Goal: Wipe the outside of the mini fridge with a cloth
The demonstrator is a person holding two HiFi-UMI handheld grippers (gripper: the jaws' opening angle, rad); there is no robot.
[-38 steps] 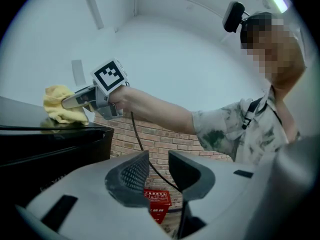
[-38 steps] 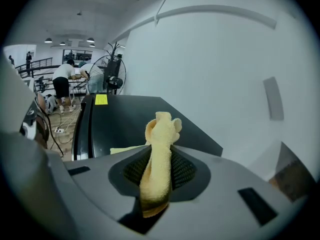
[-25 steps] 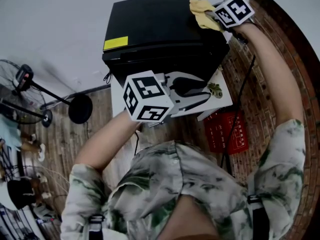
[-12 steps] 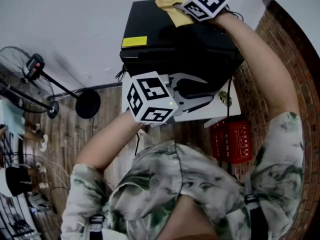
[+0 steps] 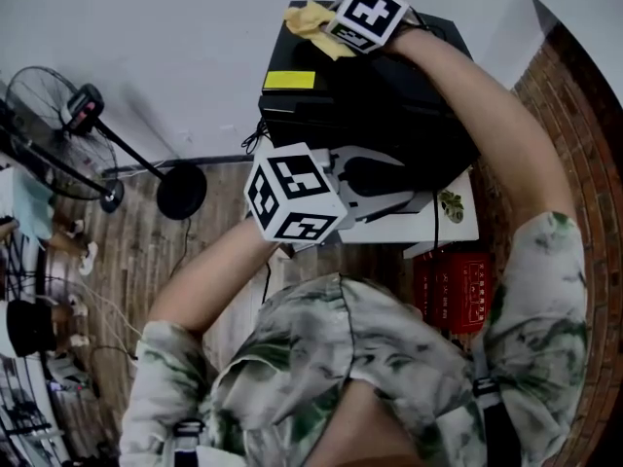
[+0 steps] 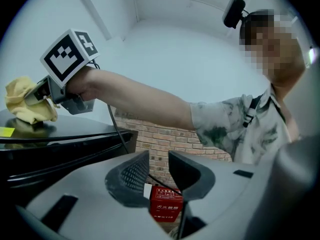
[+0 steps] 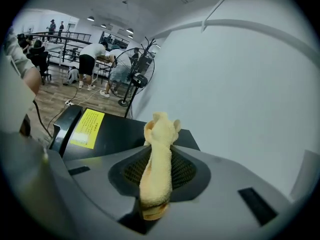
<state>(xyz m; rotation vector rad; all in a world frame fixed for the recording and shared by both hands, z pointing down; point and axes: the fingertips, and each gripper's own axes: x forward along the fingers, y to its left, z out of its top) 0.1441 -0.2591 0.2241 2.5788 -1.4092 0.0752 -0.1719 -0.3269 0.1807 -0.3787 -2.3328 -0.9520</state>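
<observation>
The black mini fridge (image 5: 389, 95) with a yellow label (image 5: 289, 80) stands on a white stand against the white wall. My right gripper (image 5: 333, 29) is shut on a yellow cloth (image 5: 310, 17) at the far left corner of the fridge top. In the right gripper view the cloth (image 7: 161, 131) sticks out from between the jaws of that gripper (image 7: 157, 171), above the fridge top (image 7: 120, 134). My left gripper (image 5: 404, 181) hovers in front of the fridge, open and holding nothing. In the left gripper view its jaws (image 6: 160, 171) stand a little apart, and the cloth (image 6: 22, 104) rests on the fridge (image 6: 50, 139).
A red box (image 5: 458, 290) sits on the floor by the brick wall (image 5: 574, 115), below the white stand (image 5: 458, 224). A pedestal fan (image 5: 58, 134) stands on the wood floor to the left. Several people are far off in the right gripper view.
My right gripper has dragged the cloth leftward across the fridge top, from the far right corner to the far left corner. The left gripper has stayed put.
</observation>
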